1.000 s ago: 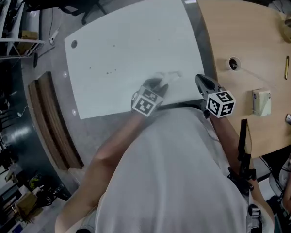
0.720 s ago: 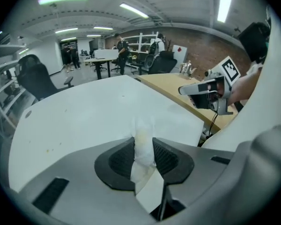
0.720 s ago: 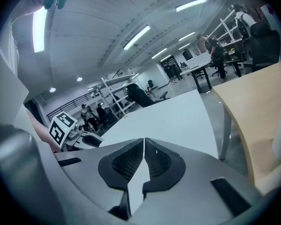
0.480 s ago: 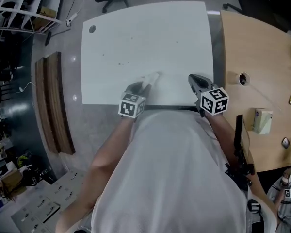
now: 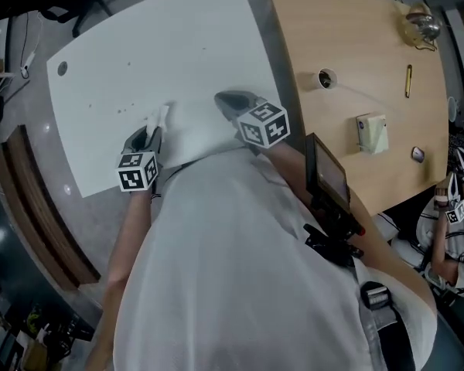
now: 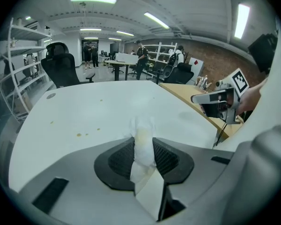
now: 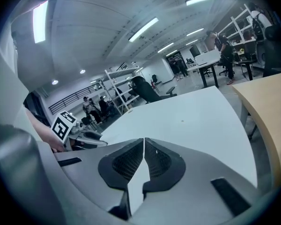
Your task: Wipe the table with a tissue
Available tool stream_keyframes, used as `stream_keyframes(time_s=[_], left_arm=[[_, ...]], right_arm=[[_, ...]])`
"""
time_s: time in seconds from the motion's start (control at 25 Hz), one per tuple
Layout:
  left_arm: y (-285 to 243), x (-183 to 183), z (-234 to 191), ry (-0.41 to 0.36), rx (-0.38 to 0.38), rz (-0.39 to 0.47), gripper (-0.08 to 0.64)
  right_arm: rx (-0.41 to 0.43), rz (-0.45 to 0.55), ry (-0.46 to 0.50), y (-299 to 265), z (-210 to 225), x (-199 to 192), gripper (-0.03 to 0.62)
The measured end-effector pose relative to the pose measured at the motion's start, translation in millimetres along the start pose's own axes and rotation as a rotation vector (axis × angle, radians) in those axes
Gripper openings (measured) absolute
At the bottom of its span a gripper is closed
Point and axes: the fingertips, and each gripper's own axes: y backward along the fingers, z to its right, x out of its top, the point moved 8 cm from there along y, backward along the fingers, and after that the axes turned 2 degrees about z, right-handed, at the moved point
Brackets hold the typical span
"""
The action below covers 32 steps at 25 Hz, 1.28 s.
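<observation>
The white table carries small brown spots left of its middle. My left gripper hangs over the table's near edge, shut on a crumpled white tissue. In the left gripper view the tissue stands pinched between the jaws, with the spots ahead and to the left. My right gripper hovers to the right of the left one, over the same near edge. Its jaws are shut with nothing between them. Each gripper view shows the other gripper off to one side.
A curved wooden table adjoins the white one on the right; on it are a round cable hole, a pen and a small box. A wooden bench lies left. Another person sits at the far right.
Both grippers have moved left along the white table's near edge, the left one still holding the tissue. The head camera has swung, so the wooden table shows more.
</observation>
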Motion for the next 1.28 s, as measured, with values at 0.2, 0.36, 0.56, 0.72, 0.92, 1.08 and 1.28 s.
stream_keyframes(time_s=[0.2,0.36,0.56,0.72,0.92,1.08,1.28], left_arm=[[2,-17,-10,0.011,-0.005,0.004,0.095],[3,-23,-13,-0.004,-0.019,0.014,0.095],[25,-28,-62,0.001,0.02,0.054,0.095],[38,-31,-95,0.012,0.066,0.061,0.095],[53,-38,-146,0.033,0.133,0.069,0.095],[59,-37,-195,0.041,0.207,0.066,0.095],[62,-33,-253,0.046,0.327,0.038,0.095]], right_arm=[[0.02,-0.012,0.02,-20,-8,-4,0.018],[-0.007,-0.033,0.026,-20,-11,-6,0.018],[-0.037,-0.048,0.034,-42,-37,0,0.018],[-0.052,-0.045,0.04,-56,-53,1,0.018],[-0.071,-0.036,0.045,-72,-80,1,0.018],[-0.087,-0.038,0.051,-82,-98,-3,0.018],[-0.125,-0.035,0.053,-83,-110,-6,0.02]])
